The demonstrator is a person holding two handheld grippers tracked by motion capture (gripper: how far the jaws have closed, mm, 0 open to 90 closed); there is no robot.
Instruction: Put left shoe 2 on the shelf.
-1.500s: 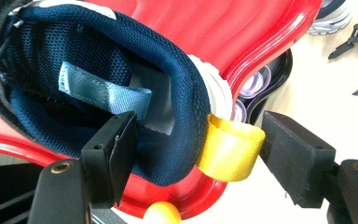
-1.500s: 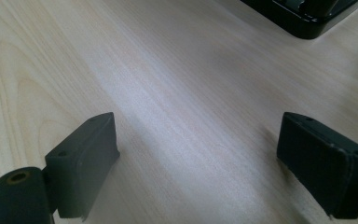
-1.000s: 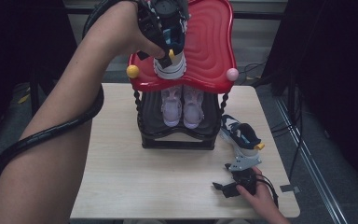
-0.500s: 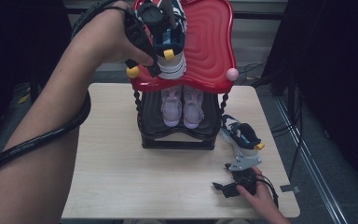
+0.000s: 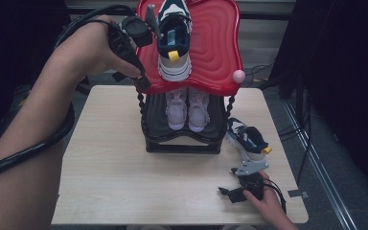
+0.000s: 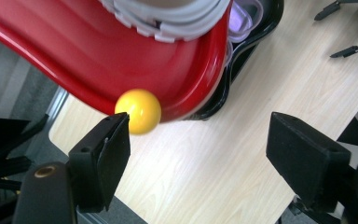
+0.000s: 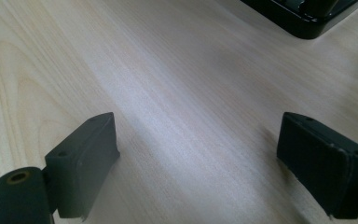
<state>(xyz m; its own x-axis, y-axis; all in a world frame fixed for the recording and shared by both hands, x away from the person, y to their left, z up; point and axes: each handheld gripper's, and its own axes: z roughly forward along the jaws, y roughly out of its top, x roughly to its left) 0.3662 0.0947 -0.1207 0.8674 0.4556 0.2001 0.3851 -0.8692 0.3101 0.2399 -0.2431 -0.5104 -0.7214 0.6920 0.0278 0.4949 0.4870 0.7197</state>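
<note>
Sneaker-shelving is the work in hand, and I judge one half of it done: a navy-and-white sneaker (image 5: 174, 40) sits on the red top tray (image 5: 215, 52) of the shoe rack (image 5: 182, 139), while its mate (image 5: 248, 140) lies on the desk (image 5: 110, 187) just right of the rack's base. Nearest the person, at the desk's front edge right of the rack, the right hand-held gripper (image 5: 231, 194) rests with its jaws wide and nothing between them; in the right gripper view bare wood lies between its pads (image 7: 86, 158). On the rack's lower tier stands a pair of pale lilac shoes (image 5: 188, 108). Farthest, at the tray's left rim, the left hand-held gripper (image 6: 198, 154) has just been opening its jaws; they stand wide and empty, one pad (image 6: 105, 154) beside the yellow ball (image 6: 139, 111) on the tray's corner. The next move probably falls to the right hand: reach the second sneaker, close on it, and lift it up beside the first, clear of the tray's rim.
</note>
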